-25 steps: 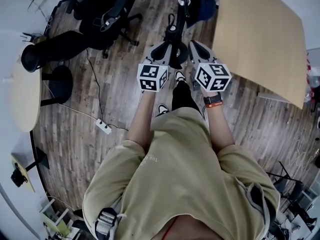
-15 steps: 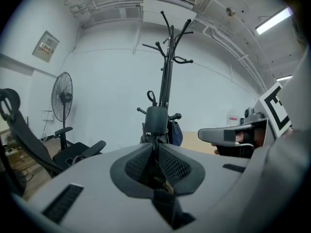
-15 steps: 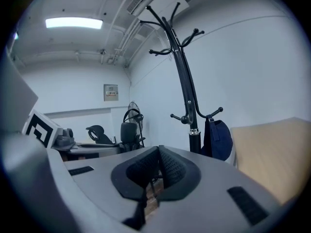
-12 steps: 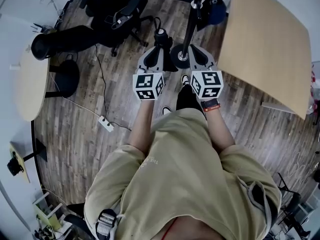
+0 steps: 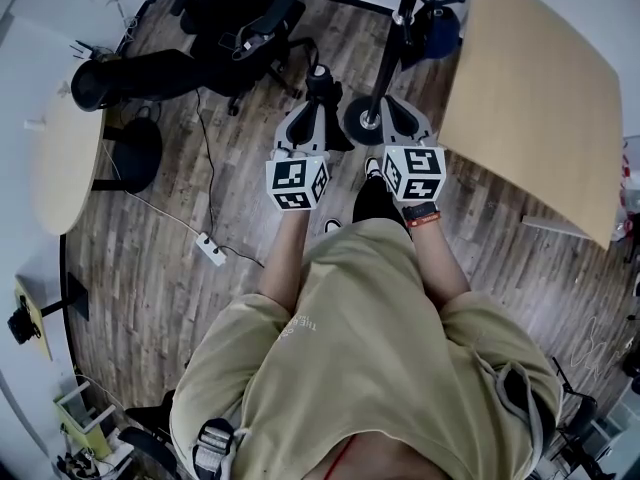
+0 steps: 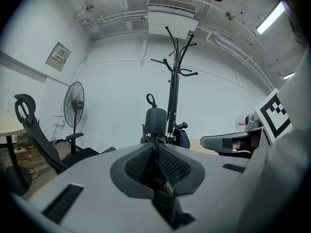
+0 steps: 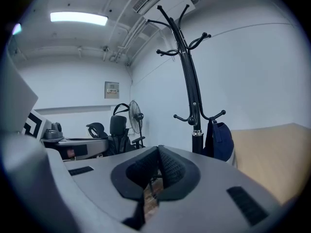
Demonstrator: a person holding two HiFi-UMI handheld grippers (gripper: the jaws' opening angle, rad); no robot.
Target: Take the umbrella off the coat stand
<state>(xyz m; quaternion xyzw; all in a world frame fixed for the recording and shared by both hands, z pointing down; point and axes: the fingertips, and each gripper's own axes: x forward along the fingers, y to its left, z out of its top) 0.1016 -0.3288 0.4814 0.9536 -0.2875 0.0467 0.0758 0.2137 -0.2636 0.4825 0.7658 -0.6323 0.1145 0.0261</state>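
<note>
The black folded umbrella (image 5: 321, 85) sticks out ahead of my left gripper (image 5: 308, 110), whose jaws are shut on its body. In the left gripper view its handle with a loop strap (image 6: 155, 119) stands up just past the left gripper (image 6: 156, 148). The black coat stand (image 5: 398, 30) rises from its round base (image 5: 362, 121) just right of the umbrella, apart from it. The coat stand (image 6: 174, 81) shows its bare upper hooks. My right gripper (image 5: 394, 111) is shut and holds nothing, right of the base. The right gripper (image 7: 157, 153) sees the umbrella handle (image 7: 117, 126) at left.
A dark blue bag (image 5: 441, 30) hangs on the stand's lower hook. A wooden table (image 5: 540, 98) stands at the right, black office chairs (image 5: 240, 30) and a round table (image 5: 58, 163) at the left. A power strip (image 5: 208, 250) with its cable lies on the floor.
My left gripper has carried the umbrella leftward, away from the stand's pole. The right gripper shifted slightly and rolled, still shut and holding nothing.
</note>
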